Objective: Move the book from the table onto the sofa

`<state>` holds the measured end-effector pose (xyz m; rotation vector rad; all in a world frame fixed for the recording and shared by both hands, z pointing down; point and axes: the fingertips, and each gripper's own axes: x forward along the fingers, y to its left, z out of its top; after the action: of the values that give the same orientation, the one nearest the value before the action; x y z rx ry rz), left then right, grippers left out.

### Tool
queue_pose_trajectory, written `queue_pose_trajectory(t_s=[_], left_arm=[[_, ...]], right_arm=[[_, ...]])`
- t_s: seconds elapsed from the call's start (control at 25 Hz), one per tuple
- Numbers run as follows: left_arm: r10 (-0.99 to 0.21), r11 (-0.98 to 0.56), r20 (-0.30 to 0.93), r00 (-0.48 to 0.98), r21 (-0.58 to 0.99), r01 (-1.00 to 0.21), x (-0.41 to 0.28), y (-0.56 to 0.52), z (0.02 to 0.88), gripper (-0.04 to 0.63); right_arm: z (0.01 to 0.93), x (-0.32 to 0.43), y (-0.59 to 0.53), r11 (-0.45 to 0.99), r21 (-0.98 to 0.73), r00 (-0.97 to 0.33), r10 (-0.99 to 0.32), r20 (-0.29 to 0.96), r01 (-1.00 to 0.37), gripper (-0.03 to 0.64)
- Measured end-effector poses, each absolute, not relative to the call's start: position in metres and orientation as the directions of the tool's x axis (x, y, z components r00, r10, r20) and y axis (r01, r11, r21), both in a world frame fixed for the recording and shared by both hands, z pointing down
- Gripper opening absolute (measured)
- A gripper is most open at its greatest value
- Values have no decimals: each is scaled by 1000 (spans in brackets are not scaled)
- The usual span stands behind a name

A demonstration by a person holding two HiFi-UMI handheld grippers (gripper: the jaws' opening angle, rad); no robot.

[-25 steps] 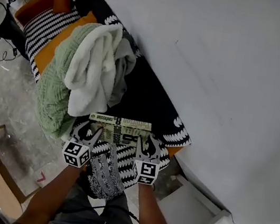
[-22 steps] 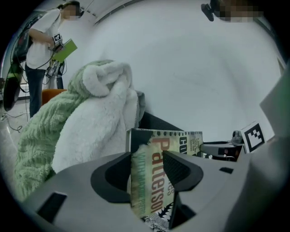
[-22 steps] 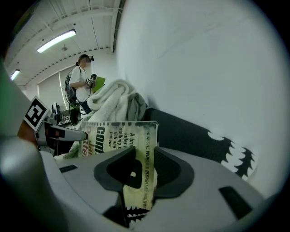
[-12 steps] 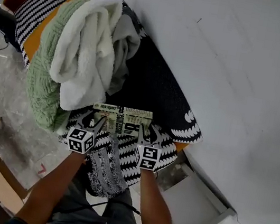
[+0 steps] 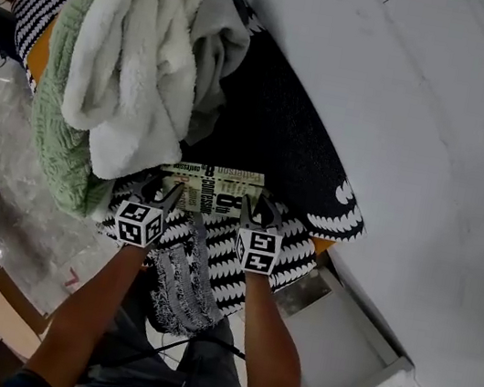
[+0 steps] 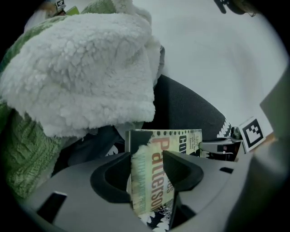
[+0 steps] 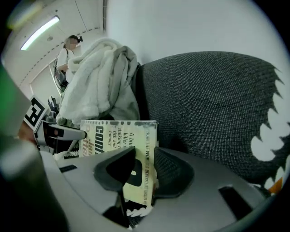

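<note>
Book (image 5: 215, 191) in left tool (image 5: 165, 189), right tool (image 5: 258, 207)

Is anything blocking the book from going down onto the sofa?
Nothing visible does. The left gripper and right gripper hold the book over the patterned seat of the sofa; the blankets lie beside its left end.
</note>
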<state>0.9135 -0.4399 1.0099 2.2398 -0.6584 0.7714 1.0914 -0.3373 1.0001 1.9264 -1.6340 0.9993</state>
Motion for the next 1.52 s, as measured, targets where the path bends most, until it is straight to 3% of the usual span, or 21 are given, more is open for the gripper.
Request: queue_pose_trajectory(t_s=[0.96, 1.04, 1.16, 1.32, 1.52], left_arm=[[-234, -683, 718, 656, 358, -636, 905, -454, 1007, 212], [-238, -701, 701, 673, 355, -618, 909, -454, 993, 194], [-256, -721, 664, 703, 353, -596, 911, -454, 963, 120], [-263, -770, 584, 768, 353, -532, 915, -451, 908, 19], [-278, -833, 492, 825, 304, -462, 908, -447, 832, 5]], right_arm=[[1008, 1106, -345, -294, -201, 26, -618, 785, -935, 135], [996, 1104, -346, -281, -197, 26, -630, 776, -939, 121], [965, 1099, -351, -267, -226, 17, -679, 734, -937, 38], [900, 1093, -361, -218, -237, 20, -774, 633, -947, 17], [817, 1088, -363, -152, -142, 54, -844, 533, -978, 14]])
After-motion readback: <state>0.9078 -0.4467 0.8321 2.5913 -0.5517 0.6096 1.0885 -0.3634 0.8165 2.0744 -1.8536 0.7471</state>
